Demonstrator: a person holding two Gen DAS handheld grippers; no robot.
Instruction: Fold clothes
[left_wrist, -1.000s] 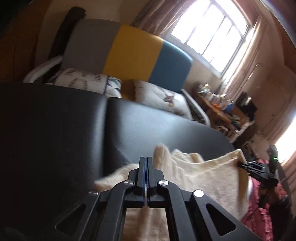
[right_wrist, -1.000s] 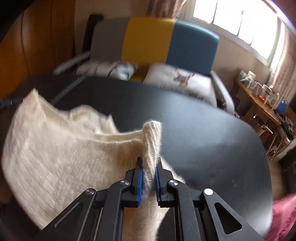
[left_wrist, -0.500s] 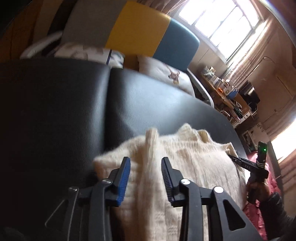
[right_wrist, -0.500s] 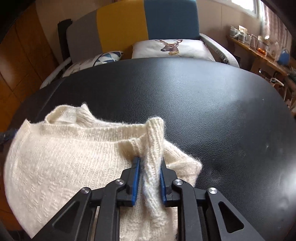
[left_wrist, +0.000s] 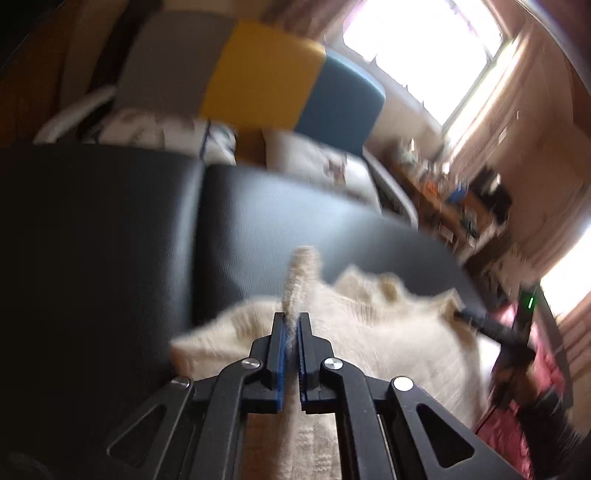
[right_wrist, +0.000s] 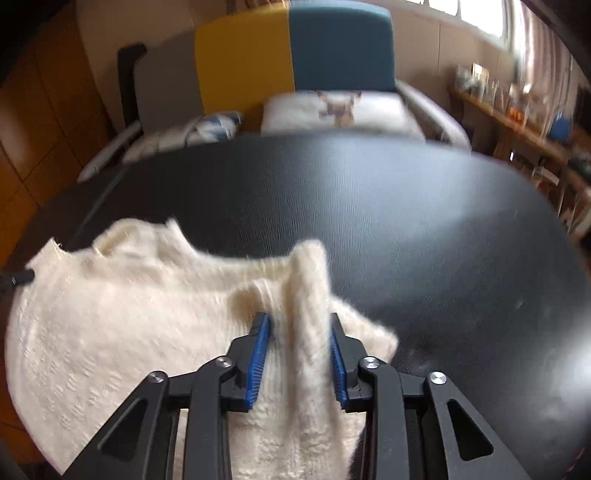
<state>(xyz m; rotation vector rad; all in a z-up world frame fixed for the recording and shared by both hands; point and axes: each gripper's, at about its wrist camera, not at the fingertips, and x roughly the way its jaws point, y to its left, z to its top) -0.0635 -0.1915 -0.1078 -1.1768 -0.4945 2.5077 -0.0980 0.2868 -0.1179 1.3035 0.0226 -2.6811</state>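
Cream knit sweater (right_wrist: 122, 332) lies on the black leather-look counter (right_wrist: 424, 229), bunched toward the near edge, left of centre in the right wrist view; the far and right parts of the counter top are bare

Left claw (left_wrist: 291, 325): jaws have just been closing and now pinch a thin raised fold of the sweater (left_wrist: 369, 332); the fold sticks up above the blue pads as a narrow fuzzy ridge. Grip looks firm, pads nearly together with knit between them

Right claw (right_wrist: 297, 328): jaws have just been closing a little, and a thick upright pleat of knit stands between the blue pads. The right pad touches the fold; on the left a slim gap shows between pad and knit, so whether it is truly clamped I cannot tell

In the left wrist view the right claw (left_wrist: 476, 321) shows at the sweater's far right corner, close to the counter's right edge, with a hand (left_wrist: 513, 373) behind it and a green light on the handle

Ribbed neckline sits at the sweater's far edge, toward the counter's middle. A seam (left_wrist: 199, 236) runs across the counter top in the left wrist view

Beyond the far edge: a bench seat with grey, yellow and blue back panels (right_wrist: 295, 48), two printed cushions (right_wrist: 340, 110) on it

Both views motion-blurred
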